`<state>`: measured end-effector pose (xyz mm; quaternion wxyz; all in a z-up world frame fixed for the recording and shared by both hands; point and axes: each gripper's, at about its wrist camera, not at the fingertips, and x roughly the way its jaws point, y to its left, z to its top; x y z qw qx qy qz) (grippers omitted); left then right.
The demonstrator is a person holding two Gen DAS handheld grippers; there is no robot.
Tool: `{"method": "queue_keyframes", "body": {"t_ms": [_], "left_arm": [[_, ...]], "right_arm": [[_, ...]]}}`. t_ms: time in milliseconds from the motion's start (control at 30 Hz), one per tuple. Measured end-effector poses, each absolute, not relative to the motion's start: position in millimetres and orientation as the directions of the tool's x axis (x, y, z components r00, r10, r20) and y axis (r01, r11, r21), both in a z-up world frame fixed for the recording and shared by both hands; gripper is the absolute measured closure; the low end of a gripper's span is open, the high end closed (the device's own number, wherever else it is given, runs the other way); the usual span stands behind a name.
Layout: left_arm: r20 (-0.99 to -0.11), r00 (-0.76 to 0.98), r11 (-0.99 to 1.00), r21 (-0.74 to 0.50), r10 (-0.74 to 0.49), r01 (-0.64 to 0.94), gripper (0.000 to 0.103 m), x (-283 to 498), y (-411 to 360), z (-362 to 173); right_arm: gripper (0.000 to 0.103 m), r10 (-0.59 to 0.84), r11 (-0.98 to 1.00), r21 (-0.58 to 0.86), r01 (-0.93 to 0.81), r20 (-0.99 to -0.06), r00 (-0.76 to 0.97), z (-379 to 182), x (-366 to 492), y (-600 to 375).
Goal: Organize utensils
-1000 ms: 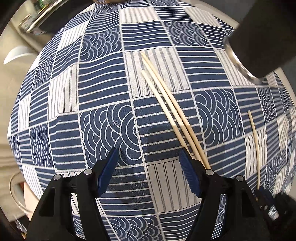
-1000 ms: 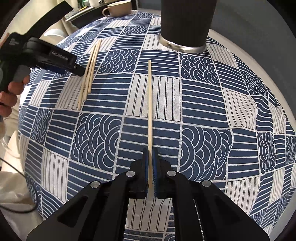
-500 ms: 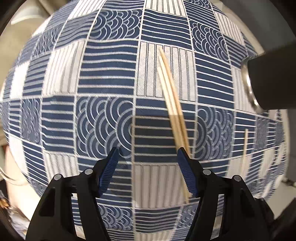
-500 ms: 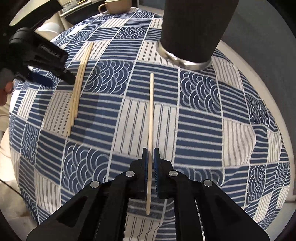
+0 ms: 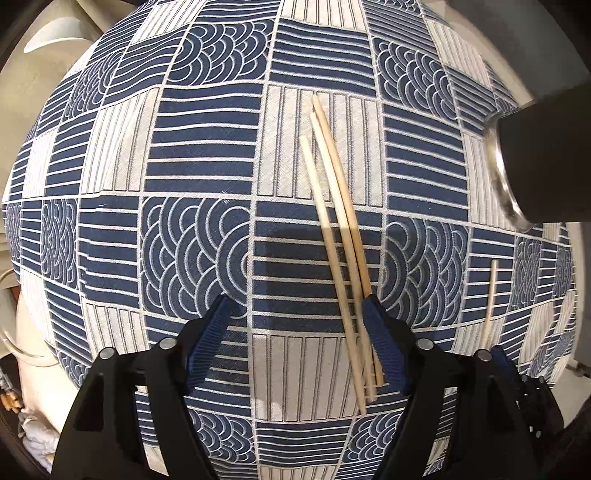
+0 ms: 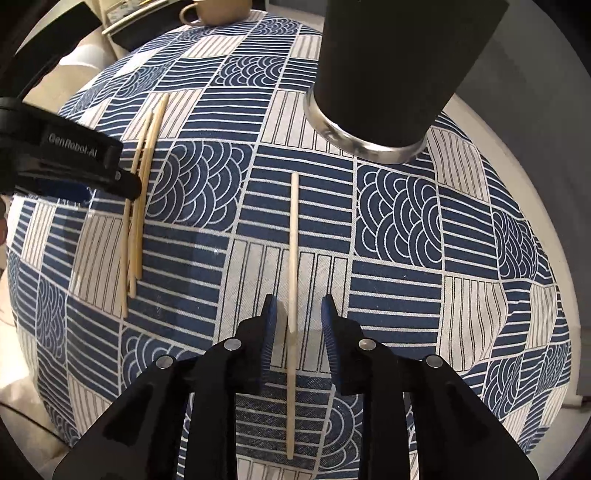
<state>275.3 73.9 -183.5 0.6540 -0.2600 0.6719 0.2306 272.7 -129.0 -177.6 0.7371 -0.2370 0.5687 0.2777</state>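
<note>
Cloth: a blue-and-white patchwork tablecloth point(image 5: 207, 155) covers the round table in both views; every utensil lies loose on it.

Left wrist view, tool: the left gripper point(image 5: 295, 343) points down at the cloth with its jaws wide apart and nothing clamped between them.

Left wrist view, bundle: three chopsticks point(image 5: 341, 236) lie side by side, near ends fanned slightly; those ends sit against the inner face of the right-hand blue pad, the other pad well clear of them.

Left wrist view, container: a dark cylindrical holder point(image 5: 535, 162) with a metal base ring stands at the right edge, apart from the bundle.

Left wrist view, stray: a single chopstick point(image 5: 489, 295) shows farther right, running down to the other tool's tip.

Right wrist view, tool: the right gripper point(image 6: 295, 325) has just been opening; its pads stand off on either side of the single chopstick, which lies between them flat on the cloth, not pinched.

Right wrist view, single chopstick: it runs straight away from the camera toward the holder, its far tip just short of the metal ring.

Right wrist view, surroundings: the other tool reaches in from the left over the three-stick bundle; a beige cup point(image 6: 218, 9) sits beyond the table's far edge.

Progress: early, by my reading. No chopstick is seen in the holder, though its mouth is hidden.

Remaining: four sticks need gathering and standing in the holder, if that is their place.
</note>
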Motion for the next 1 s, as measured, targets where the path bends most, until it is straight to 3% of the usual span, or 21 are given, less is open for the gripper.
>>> {"method": "queue_keyframes", "body": {"t_ms": [133,333,467,833,867,933,1000], "left_arm": [[-0.998,-0.012,0.734,-0.035,-0.059,-0.678,0.037,278.2,73.1,-185.4],[-0.996,-0.001,0.711,-0.061,-0.086,-0.701,0.048,252.6,84.3,-182.3],[-0.991,0.024,0.708,-0.108,-0.128,-0.698,0.048,242.9,96.6,-185.8],[-0.996,0.022,0.719,-0.079,-0.088,-0.690,0.045,254.4,112.2,-192.1],[-0.996,0.022,0.716,-0.077,-0.086,-0.694,0.047,256.6,108.5,-193.3],[-0.996,0.028,0.693,-0.076,-0.081,-0.717,0.069,254.1,113.6,-192.7],[-0.993,0.047,0.671,-0.108,-0.109,-0.733,0.080,244.1,112.7,-190.2]], "right_arm": [[0.079,0.127,0.766,-0.010,-0.643,-0.978,0.167,-175.8,282.5,-123.9],[0.088,0.106,0.744,-0.052,-0.666,-0.975,0.195,-171.2,276.0,-112.9],[0.088,0.118,0.749,-0.039,-0.661,-0.974,0.191,-168.8,269.9,-113.9],[0.088,0.106,0.741,-0.060,-0.669,-0.973,0.205,-167.9,257.3,-111.7],[0.088,0.107,0.742,-0.056,-0.668,-0.974,0.200,-171.2,259.8,-107.8],[0.096,0.136,0.753,0.002,-0.657,-0.979,0.153,-173.7,264.3,-110.3],[0.098,0.140,0.748,0.011,-0.664,-0.980,0.142,-173.8,265.8,-112.7]]}}
